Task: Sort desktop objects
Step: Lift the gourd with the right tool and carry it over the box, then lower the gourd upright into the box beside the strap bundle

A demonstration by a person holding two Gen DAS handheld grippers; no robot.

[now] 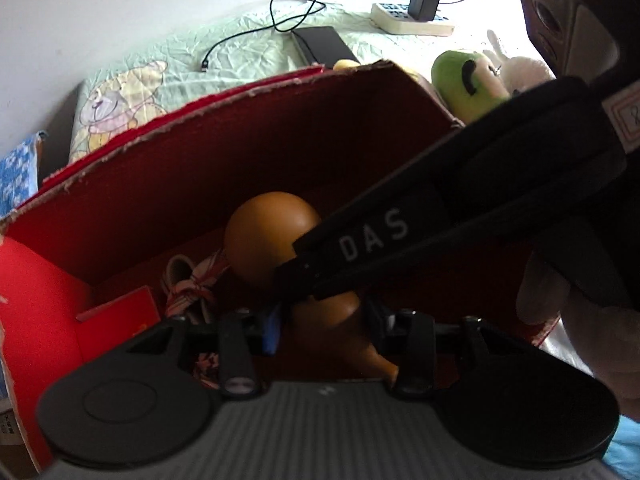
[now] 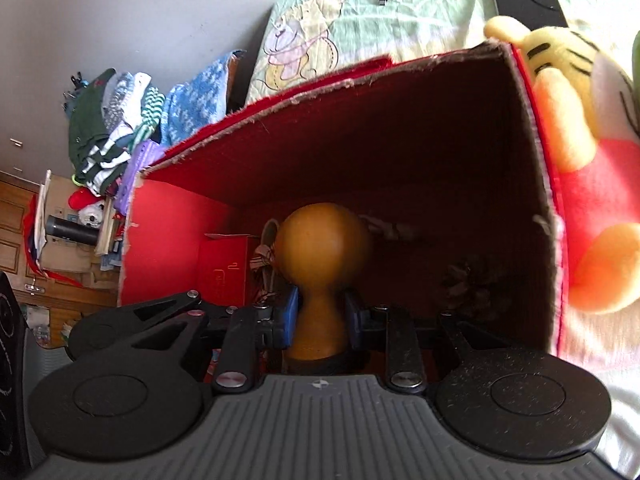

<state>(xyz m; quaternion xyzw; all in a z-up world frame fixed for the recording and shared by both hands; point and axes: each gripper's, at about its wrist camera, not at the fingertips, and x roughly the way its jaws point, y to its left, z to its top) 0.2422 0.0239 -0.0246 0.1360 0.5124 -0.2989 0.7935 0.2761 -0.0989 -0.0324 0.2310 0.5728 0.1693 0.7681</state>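
Inside the red cardboard box (image 2: 400, 152), the right gripper (image 2: 322, 314) has its jaws clamped on the orange-brown wooden gourd (image 2: 323, 248), while the left gripper's (image 1: 326, 322) jaws stand apart around it.

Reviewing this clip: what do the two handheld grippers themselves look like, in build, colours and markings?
Both are matte black with round pivot discs, linkage bars and a ribbed grey body at the base. The right gripper has blue pads on its fingers; in the left wrist view its black finger carries white "DAS" lettering. The left gripper shows a blue pad too. A light glove covers the hand beside it.
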